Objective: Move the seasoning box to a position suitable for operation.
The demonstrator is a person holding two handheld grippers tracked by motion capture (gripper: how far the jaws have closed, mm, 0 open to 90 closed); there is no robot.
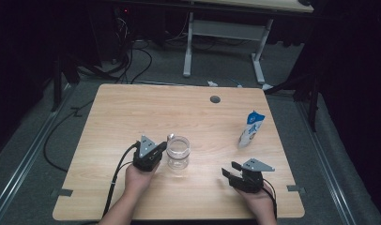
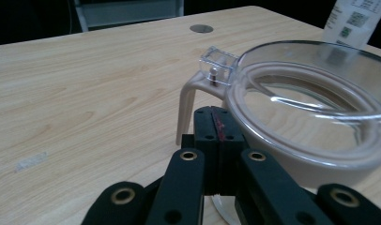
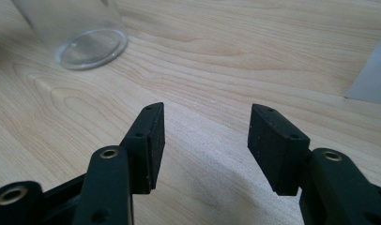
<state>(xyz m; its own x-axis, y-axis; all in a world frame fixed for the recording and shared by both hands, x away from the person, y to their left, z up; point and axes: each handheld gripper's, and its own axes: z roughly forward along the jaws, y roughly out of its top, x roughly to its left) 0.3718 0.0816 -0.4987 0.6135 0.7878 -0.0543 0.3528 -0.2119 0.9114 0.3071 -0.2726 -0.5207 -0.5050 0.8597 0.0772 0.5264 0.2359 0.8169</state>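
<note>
My left gripper (image 1: 163,146) sits at about 7 o'clock on the table (image 1: 132,112), its jaws pressed together just beside the glass jar (image 1: 178,152) — pointing toward 2 o'clock. My right gripper (image 1: 230,169), near 5 o'clock, has its jaws spread with nothing between. The left gripper view shows the jar's hinged clear lid (image 2: 315,93) and beige bail; the high view shows a blue-and-white carton (image 1: 251,129) at 3 o'clock.

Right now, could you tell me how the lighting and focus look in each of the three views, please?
High view: the table is lit evenly, the room around it nearly black, and the jar and pouch look small and soft. Left gripper view: the jar rim shows glare streaks; the near linkage is blurred. Right gripper view: the wood grain is sharp, with a soft shadow under the open right gripper.
</note>
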